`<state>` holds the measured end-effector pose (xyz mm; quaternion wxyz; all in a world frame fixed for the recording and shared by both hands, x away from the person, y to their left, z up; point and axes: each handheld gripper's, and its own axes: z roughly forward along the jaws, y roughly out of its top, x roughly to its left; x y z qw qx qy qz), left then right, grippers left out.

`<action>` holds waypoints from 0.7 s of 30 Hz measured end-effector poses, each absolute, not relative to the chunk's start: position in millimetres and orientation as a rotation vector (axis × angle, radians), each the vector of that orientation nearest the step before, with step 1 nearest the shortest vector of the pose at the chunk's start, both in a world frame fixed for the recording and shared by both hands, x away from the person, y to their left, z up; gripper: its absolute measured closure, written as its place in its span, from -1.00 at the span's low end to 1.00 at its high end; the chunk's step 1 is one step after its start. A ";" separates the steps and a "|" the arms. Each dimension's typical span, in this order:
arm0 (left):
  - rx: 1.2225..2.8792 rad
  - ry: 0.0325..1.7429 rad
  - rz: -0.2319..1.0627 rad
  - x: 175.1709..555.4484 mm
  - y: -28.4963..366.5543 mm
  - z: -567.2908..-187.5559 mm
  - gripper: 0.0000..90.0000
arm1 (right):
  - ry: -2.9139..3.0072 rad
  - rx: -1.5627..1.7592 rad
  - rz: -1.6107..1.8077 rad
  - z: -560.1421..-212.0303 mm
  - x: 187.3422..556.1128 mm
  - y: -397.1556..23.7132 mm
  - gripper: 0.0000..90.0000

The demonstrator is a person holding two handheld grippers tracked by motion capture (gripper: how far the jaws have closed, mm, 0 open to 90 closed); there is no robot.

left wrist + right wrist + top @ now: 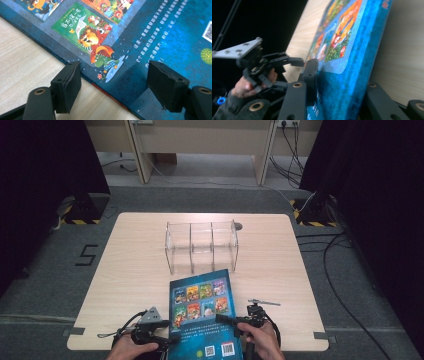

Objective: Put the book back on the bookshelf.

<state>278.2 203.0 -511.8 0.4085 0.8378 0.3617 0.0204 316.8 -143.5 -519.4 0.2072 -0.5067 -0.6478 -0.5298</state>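
Gripping the right edge of a blue hardcover picture book [202,312], the right gripper [234,320] has its jaws on either face of the cover, the right gripper view shows. At the book's left edge, the left gripper [167,332] stands with jaws wide apart, 1 pad over the light wooden table [135,265] and 1 over the cover, pressing on nothing. Lying at the table's near edge, the book reaches toward a clear acrylic rack [201,246] with 3 compartments just beyond it.
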 end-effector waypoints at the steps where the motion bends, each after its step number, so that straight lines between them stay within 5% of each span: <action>1: 2.108 0.911 0.049 278.7 203.6 -512.1 -0.40 | -1.815 -1.406 -1.486 -519.6 316.9 -143.4 0.57; 21: 2.073 0.894 0.053 279.8 205.7 -509.2 -0.46 | -1.924 -1.270 -1.845 -473.2 313.0 -137.0 0.76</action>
